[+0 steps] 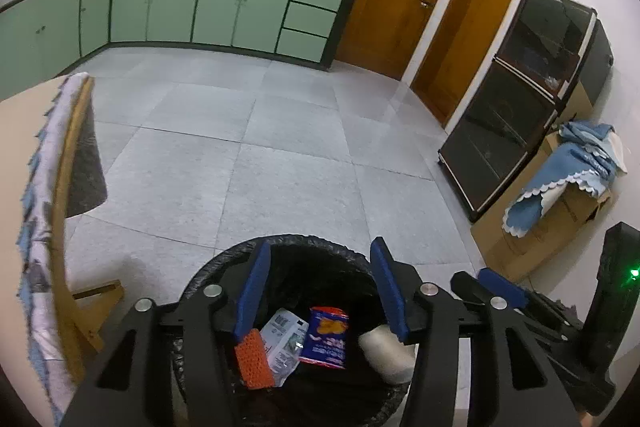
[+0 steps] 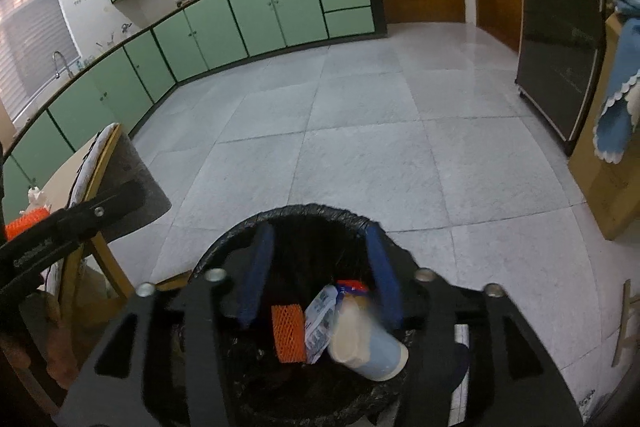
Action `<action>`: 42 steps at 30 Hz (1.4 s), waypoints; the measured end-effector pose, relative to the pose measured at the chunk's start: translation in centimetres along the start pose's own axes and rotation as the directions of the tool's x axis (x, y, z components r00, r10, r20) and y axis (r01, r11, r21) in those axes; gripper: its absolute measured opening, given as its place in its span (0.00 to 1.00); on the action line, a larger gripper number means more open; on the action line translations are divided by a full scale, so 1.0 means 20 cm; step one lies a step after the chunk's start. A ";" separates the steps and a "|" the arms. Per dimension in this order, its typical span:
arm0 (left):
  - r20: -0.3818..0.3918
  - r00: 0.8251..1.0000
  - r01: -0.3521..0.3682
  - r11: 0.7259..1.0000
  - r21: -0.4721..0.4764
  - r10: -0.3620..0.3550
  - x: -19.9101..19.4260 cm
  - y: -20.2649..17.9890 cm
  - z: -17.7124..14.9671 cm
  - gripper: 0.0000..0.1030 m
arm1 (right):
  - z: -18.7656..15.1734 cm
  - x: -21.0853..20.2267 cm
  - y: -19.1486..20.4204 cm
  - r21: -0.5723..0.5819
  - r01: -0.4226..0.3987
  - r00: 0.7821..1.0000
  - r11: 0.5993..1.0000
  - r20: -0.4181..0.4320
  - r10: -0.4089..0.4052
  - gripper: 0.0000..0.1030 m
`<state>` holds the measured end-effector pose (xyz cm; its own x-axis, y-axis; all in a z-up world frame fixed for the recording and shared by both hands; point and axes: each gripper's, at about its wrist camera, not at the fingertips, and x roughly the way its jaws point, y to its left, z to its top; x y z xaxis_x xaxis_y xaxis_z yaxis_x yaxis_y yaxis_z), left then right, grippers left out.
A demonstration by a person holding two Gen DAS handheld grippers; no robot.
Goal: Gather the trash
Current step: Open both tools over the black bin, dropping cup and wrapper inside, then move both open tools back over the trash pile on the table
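Both tongs released above the black-lined trash bin [image 1: 296, 247], nothing between the blue pads. Left tongs [image 1: 320, 291] over an orange foam net [image 1: 252, 359], a white wrapper [image 1: 284, 343], a blue snack packet [image 1: 326, 337] and a pale cup [image 1: 386, 351], all down in the bin. Right tongs [image 2: 320, 279] over the same litter, cup [image 2: 368, 343] blurred, tilted, just below the right pad. Only in the right view: more orange netting [image 2: 26, 221] on the desk [image 2: 66, 183] at left.

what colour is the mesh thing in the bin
Orange foam mesh sleeve; clearest in the right wrist view.
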<state>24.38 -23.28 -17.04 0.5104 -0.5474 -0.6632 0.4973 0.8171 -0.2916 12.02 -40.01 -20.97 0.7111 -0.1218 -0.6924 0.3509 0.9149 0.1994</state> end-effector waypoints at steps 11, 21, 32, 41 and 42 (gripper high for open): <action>0.185 0.974 -0.134 0.991 0.009 0.130 -0.52 0.12 0.00 0.76 | 0.03 -0.26 0.18 -0.047 0.000 0.991 0.999 0.133 0.006 0.92; 0.236 0.899 -0.356 0.929 -0.100 0.370 -1.11 0.52 -0.24 0.77 | -0.04 -0.47 0.66 -0.164 -0.177 0.969 0.970 0.142 0.201 0.93; 0.199 0.774 -0.565 0.798 -0.209 0.600 -1.52 0.95 -0.54 0.77 | -0.25 -0.57 1.28 -0.304 -0.385 0.913 0.871 0.012 0.408 0.93; 0.140 0.739 -0.602 0.740 -0.300 0.658 -1.65 1.19 -0.73 0.77 | -0.44 -0.54 1.65 -0.397 -0.441 0.892 0.805 -0.095 0.442 0.93; 0.136 0.738 -0.605 0.737 -0.300 0.661 -1.65 1.20 -0.74 0.77 | -0.46 -0.53 1.67 -0.404 -0.443 0.892 0.800 -0.108 0.439 0.93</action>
<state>9.05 17.04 -12.33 0.8011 0.1117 -0.5880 -0.1529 0.9880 -0.0207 10.66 -4.58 -13.30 0.7224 0.3342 -0.6054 -0.2801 0.9418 0.1857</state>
